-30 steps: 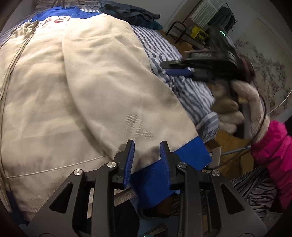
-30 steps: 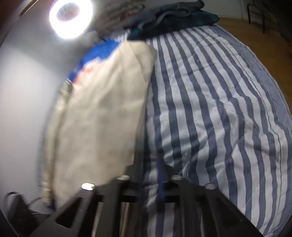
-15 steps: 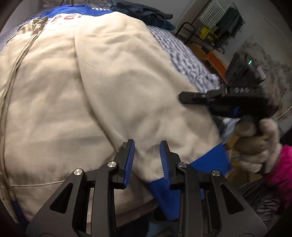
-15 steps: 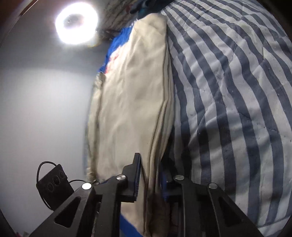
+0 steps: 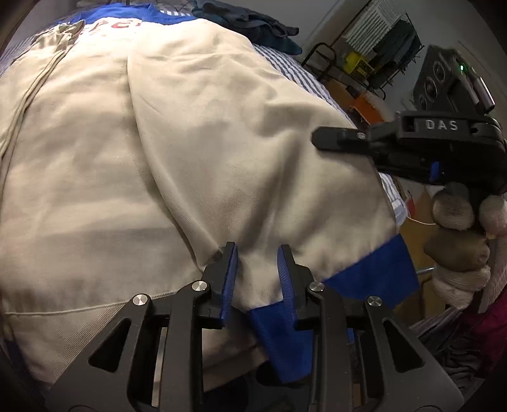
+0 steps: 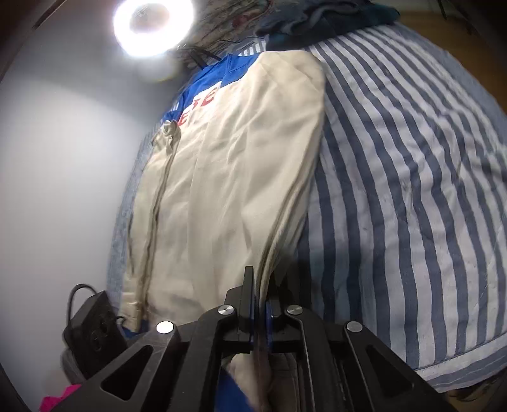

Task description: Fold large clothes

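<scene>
Right gripper (image 6: 260,304), open a second earlier, is now clamped on the cream jacket (image 5: 196,152) edge; left gripper (image 5: 255,269), unchanged, is held narrowly around the hem; lifting is enabled

Blue-and-white striped bed cover (image 6: 396,190), with a heap of dark clothes (image 5: 250,27) at its far end, a ring light (image 6: 153,27) above, and a metal rack (image 5: 374,60) beyond.

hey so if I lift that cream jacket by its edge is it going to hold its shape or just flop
Probably flop: the cream jacket lies in soft wrinkles and follows the striped bedspread. The edge pinched in the right gripper looks thin, so it likely sags either side. It seems light, though broad enough to drag.
</scene>
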